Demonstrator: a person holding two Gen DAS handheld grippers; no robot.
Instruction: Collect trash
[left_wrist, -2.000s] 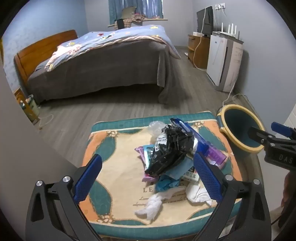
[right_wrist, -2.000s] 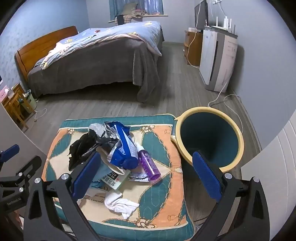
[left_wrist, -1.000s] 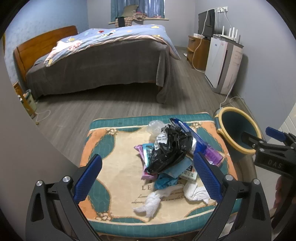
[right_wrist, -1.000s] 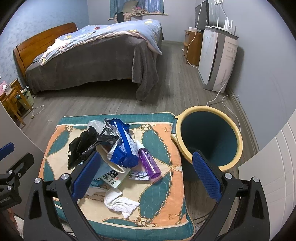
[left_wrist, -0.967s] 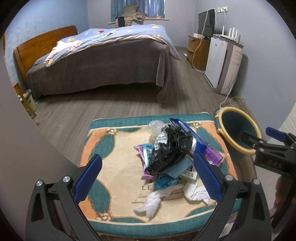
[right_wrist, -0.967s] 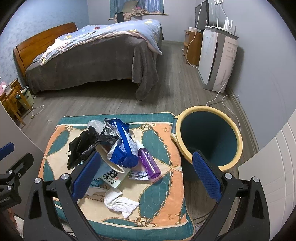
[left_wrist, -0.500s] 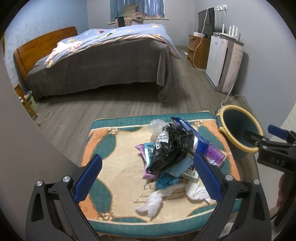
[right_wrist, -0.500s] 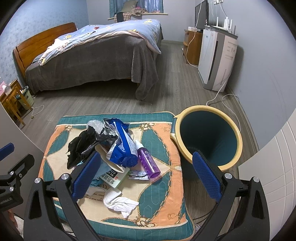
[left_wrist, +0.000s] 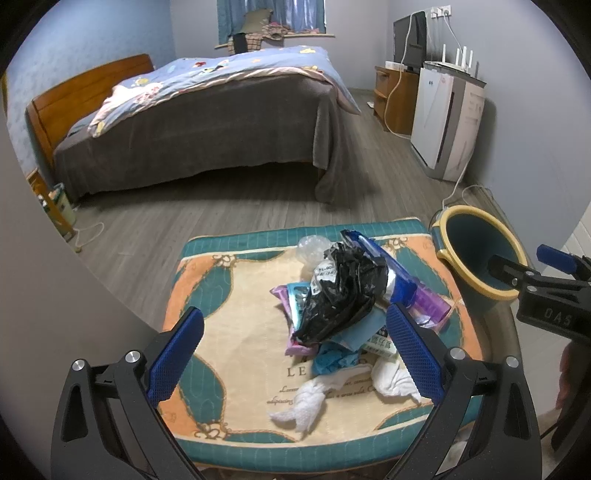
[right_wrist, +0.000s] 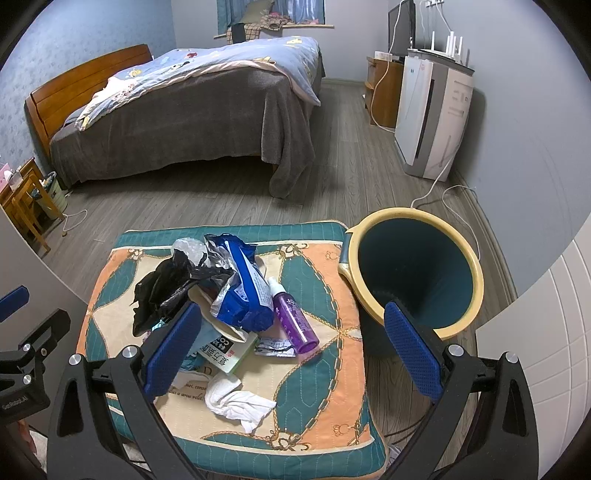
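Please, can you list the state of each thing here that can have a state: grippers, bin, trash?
Left gripper: open, holding nothing.
Right gripper: open, holding nothing.
Bin: upright, looks empty.
Purple bottle: lying flat, cap on.
Black bag: crumpled on the pile.
White tissue: crumpled on the cushion.

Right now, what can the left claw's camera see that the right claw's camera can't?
Only the left wrist view shows the right claw poking in beside the bin, and a purple-and-teal packet under the black bag.

Only the right wrist view shows the left claw at the edge, and deep inside the bin.

Both show the bin, black bag, blue wrapper, purple bottle, white tissues, patterned cushion and bed.
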